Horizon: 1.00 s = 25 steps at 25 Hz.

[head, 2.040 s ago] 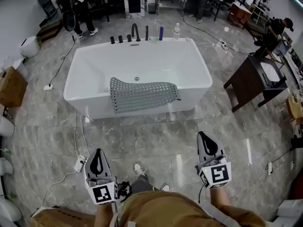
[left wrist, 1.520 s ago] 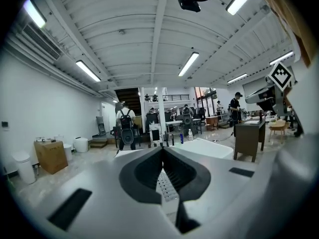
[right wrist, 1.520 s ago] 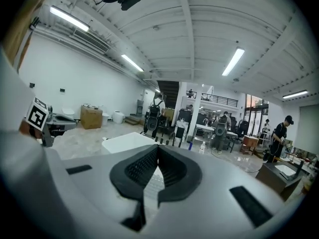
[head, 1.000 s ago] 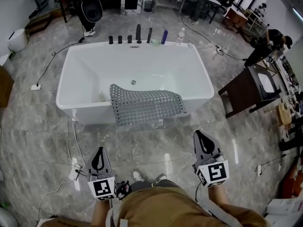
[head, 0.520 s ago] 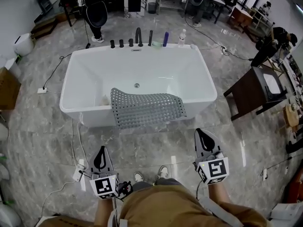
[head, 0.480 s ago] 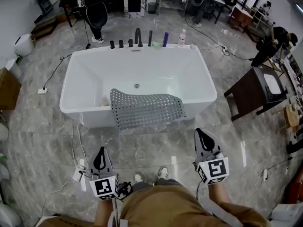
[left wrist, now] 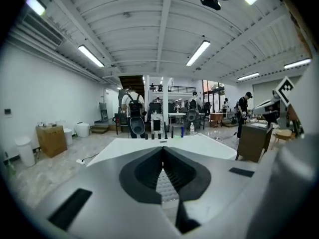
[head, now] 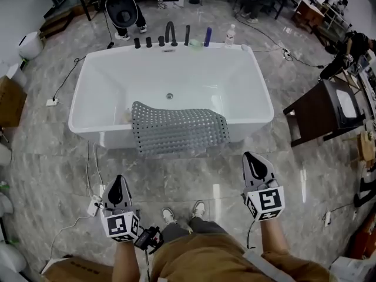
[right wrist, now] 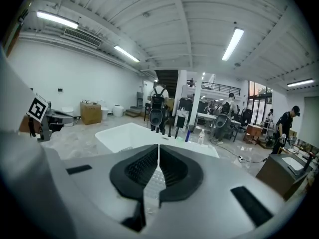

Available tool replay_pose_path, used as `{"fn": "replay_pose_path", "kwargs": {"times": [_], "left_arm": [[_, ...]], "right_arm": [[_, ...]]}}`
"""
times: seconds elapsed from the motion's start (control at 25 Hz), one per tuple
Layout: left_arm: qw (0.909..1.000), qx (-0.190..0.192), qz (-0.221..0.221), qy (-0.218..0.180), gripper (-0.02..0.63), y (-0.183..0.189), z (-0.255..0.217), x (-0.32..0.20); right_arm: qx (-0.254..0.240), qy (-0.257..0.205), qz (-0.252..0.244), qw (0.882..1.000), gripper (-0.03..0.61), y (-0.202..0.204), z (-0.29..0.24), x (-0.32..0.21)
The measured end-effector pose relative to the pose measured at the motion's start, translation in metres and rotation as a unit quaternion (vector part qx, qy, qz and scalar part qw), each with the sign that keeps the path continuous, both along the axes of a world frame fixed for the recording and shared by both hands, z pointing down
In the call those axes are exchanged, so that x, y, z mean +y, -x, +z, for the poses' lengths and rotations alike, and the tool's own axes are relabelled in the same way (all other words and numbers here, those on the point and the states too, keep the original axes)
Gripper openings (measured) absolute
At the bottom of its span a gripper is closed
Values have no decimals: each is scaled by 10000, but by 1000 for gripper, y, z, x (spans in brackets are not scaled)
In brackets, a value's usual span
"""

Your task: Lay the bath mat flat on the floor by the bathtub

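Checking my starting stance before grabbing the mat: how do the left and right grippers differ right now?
The right gripper reaches nearer the bathtub than the left gripper. The left gripper sits beside a floor power strip; the right gripper hangs over plain floor. Both are shut, empty, and short of the bath mat.

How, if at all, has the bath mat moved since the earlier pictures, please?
No. The bath mat still drapes over the near rim of the bathtub, at the same stretch of that rim as before; only the head view has shifted.
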<state>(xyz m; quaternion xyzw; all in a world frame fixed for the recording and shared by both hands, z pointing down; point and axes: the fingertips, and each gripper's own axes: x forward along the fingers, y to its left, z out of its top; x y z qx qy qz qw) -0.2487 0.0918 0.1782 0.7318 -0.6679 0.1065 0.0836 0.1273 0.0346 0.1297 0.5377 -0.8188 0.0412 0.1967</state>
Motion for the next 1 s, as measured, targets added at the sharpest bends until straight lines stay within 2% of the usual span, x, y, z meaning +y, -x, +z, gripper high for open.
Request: {"fn": "replay_pose_path", "kwargs": {"times": [0.16,0.32,0.6,0.8,0.92,1.0], "left_arm": [[9997,-3,8,256,3,7,35,-25],[9984,75,-141,550,3,15,87,-49],[9971,128,-129,733,6,21,169,-91],[9940,83,-77,1084,55,20,231,-112],[9907,8,12,1359,89,9,262,-123],[9880,-19,58,1544,123,-1,279,-132]], "right_arm": [[125,379,4,9992,24,-10,50,-26],[201,1011,-136,9946,67,-18,114,-51],[232,1657,-179,9857,128,-34,207,-88],[180,1888,-75,9818,190,-48,268,-115],[95,2055,-37,9786,208,-63,296,-127],[40,2212,4,9752,249,-75,314,-136]]}}
